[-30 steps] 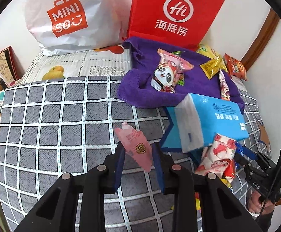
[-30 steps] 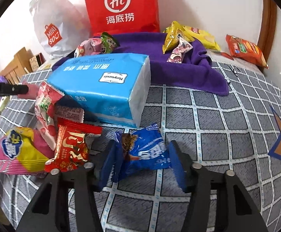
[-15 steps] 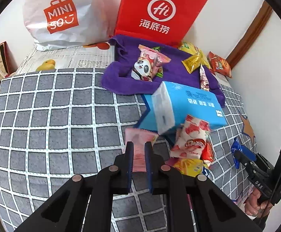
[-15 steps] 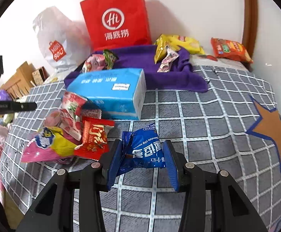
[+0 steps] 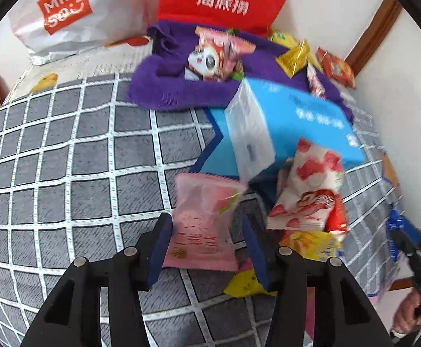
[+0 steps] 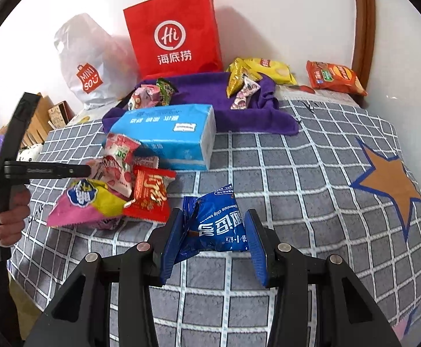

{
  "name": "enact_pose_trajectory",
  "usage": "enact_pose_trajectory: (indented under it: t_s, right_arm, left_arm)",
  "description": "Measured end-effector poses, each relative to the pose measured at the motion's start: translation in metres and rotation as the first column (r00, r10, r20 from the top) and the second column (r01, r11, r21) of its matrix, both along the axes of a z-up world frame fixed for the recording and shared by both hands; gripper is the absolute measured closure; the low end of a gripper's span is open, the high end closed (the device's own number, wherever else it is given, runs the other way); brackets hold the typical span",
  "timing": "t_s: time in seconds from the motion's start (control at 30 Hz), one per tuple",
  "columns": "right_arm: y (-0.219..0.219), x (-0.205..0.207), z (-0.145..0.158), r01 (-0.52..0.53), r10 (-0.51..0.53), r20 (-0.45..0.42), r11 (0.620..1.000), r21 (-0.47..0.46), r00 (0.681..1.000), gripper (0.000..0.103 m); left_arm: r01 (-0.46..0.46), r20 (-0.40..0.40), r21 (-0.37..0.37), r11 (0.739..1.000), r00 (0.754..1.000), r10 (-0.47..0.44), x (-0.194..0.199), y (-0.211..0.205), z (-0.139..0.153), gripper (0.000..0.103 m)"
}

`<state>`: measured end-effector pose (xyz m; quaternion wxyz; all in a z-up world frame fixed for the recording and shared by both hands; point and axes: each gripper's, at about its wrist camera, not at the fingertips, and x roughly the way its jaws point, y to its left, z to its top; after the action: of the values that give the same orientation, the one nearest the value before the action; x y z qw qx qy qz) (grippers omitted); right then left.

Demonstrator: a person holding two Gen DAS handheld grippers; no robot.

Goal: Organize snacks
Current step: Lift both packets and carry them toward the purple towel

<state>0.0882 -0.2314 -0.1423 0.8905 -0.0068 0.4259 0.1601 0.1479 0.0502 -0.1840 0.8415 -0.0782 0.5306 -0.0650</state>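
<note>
Left claw (image 5: 207, 245) tilted steeply down, jaws just parted — right claw (image 6: 214, 238) clamped, angled downward.

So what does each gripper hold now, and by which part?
Right gripper: blue cookie packet, gripped across its two side edges. Left gripper: jaws have just been opening; pink snack packet lies between them, apparently released.

Glossy plastic blue snack packet (image 6: 219, 225); fuzzy purple towel (image 6: 210, 107).

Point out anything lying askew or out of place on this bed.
The blue tissue pack lies skewed among the snacks, one end overlapping the purple towel. A strawberry packet leans on it over a loose heap. An orange chip bag lies apart by the wall.
</note>
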Motion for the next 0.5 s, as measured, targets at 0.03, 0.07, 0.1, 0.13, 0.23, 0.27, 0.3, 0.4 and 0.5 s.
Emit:
enact_pose_trajectory:
  t_s: [0.03,0.07,0.1,0.13,0.23,0.27,0.3,0.4,0.5]
  right_arm:
    - [-0.001,-0.002,0.0,0.007,-0.007,-0.002,1.0,-0.005,1.0,0.059]
    - [-0.002,-0.003,0.0,0.01,-0.01,-0.003,1.0,-0.007,1.0,0.059]
    - [-0.003,-0.004,-0.001,0.015,-0.015,-0.006,1.0,-0.011,1.0,0.059]
    - [-0.004,-0.004,0.0,0.019,-0.019,-0.007,1.0,-0.013,1.0,0.059]
    - [-0.003,-0.005,0.002,0.026,-0.026,-0.005,1.0,-0.013,1.0,0.059]
    - [-0.002,-0.005,0.004,0.027,-0.027,-0.005,1.0,-0.012,1.0,0.059]
    - [-0.001,-0.004,0.005,0.028,-0.028,-0.003,1.0,-0.012,1.0,0.059]
    - [0.005,-0.003,0.014,0.017,-0.017,0.012,1.0,-0.003,1.0,0.059]
    - [0.011,0.0,0.021,0.006,-0.006,0.022,1.0,0.008,1.0,0.059]
  left_arm:
    - [0.0,-0.006,0.014,1.0,1.0,0.0,0.001,-0.002,-0.004,0.056]
    - [0.002,0.019,0.025,1.0,1.0,-0.003,0.0,-0.004,-0.004,0.057]
    - [0.006,0.025,0.037,0.999,1.0,-0.007,-0.001,-0.005,-0.004,0.058]
    - [0.012,0.029,0.058,0.998,0.999,-0.013,-0.001,-0.007,-0.004,0.064]
    - [0.047,0.024,0.079,0.996,0.999,-0.049,-0.002,-0.009,-0.002,0.067]
    - [0.041,0.019,0.069,0.997,0.999,-0.043,-0.002,-0.007,0.0,0.067]
    - [0.036,0.016,0.061,0.998,0.999,-0.037,-0.002,-0.003,0.001,0.067]
    - [0.011,0.015,0.034,0.999,1.0,-0.012,-0.008,0.009,0.008,0.067]
    - [0.002,0.022,-0.012,1.0,1.0,-0.002,-0.016,0.017,0.021,0.067]
